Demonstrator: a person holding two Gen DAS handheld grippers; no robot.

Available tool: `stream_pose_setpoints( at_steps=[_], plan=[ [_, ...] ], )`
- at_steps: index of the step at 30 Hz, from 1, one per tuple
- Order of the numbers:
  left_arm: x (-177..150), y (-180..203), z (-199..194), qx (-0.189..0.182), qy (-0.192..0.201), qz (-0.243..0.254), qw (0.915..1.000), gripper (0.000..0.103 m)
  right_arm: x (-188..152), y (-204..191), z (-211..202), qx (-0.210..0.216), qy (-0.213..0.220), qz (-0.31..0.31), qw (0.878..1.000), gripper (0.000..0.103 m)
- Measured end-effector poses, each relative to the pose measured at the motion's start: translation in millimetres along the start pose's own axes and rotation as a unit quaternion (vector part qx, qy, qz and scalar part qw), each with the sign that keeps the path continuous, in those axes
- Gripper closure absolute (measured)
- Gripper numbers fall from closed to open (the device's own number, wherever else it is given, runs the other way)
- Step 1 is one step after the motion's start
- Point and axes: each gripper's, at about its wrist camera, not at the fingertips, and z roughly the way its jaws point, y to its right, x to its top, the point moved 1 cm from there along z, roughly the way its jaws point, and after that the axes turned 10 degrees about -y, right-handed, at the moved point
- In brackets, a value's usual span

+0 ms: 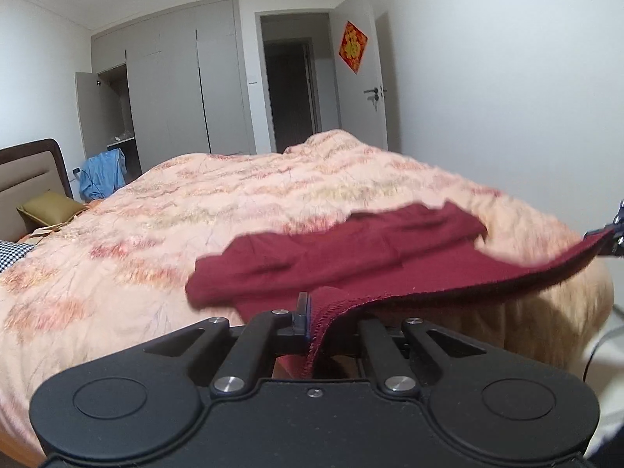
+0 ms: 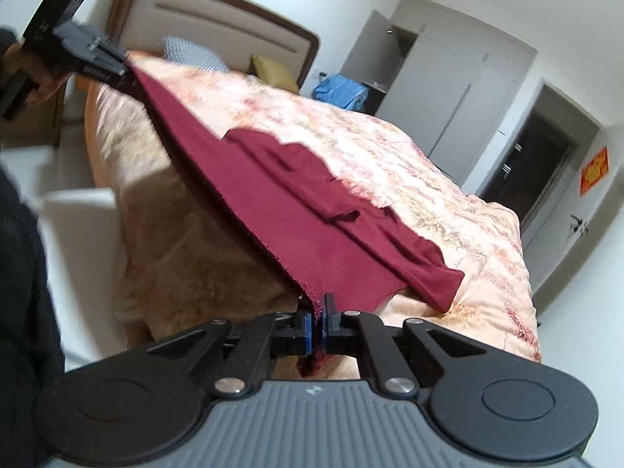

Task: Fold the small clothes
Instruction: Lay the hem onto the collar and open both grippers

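Observation:
A dark red garment (image 1: 351, 257) lies on the bed's near edge, its stitched hem lifted off the cover and pulled taut between both grippers. My left gripper (image 1: 312, 312) is shut on one end of that hem, with cloth draped over its right finger. In the right wrist view the garment (image 2: 312, 210) runs from my right gripper (image 2: 320, 312), shut on the hem's near corner, up to the left gripper (image 2: 126, 68) at top left. My right gripper's tip (image 1: 608, 234) shows at the left wrist view's right edge. The sleeves rest on the bed.
The bed (image 1: 195, 210) has a peach patterned quilt, a brown headboard (image 2: 218, 39) and pillows (image 2: 273, 68). Blue cloth (image 1: 102, 173) hangs by an open wardrobe (image 1: 113, 117). A doorway (image 1: 290, 89) stands behind. A hand (image 2: 43, 78) holds the left gripper.

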Motion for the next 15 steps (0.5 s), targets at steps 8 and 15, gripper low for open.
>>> stream_pose_setpoints(
  at_steps=[8,15],
  plan=[
    [125,-40,98,0.025,-0.022,0.06,0.9976,0.093,91,99,78,-0.037,0.019,0.019,0.999,0.097],
    [185,-75,242,0.031,-0.095,0.075,0.9922,0.093,158,165,211,-0.067,-0.034,-0.002,0.997,0.097]
  ],
)
